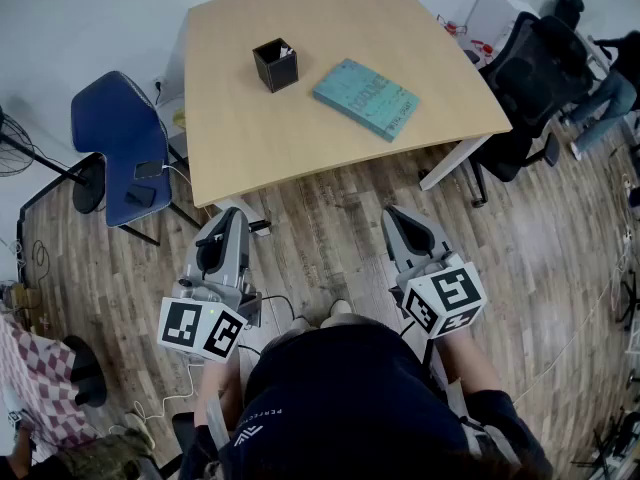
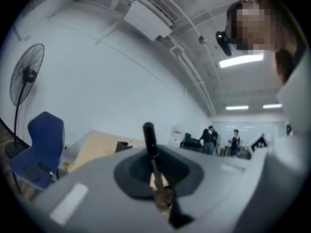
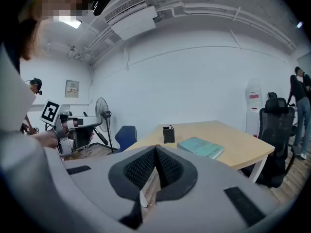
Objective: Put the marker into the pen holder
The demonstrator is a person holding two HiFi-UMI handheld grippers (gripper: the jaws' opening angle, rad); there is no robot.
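A black square pen holder (image 1: 275, 65) stands on the light wooden table (image 1: 250, 138), with something pale inside it. In the right gripper view the pen holder (image 3: 168, 134) shows far ahead. My left gripper (image 1: 230, 222) hovers over the floor short of the table's near edge. It is shut on a black marker (image 2: 149, 141) that sticks up between the jaws, and its dark end (image 1: 257, 227) pokes out sideways in the head view. My right gripper (image 1: 398, 218) hangs level with it, shut with nothing held, jaws meeting at the tip (image 3: 156, 150).
A teal book (image 1: 365, 98) lies right of the pen holder. A blue chair (image 1: 125, 148) holding a phone stands left of the table, a black office chair (image 1: 535, 68) to its right. A standing fan (image 2: 24, 76) and cables are at the left. People stand far off.
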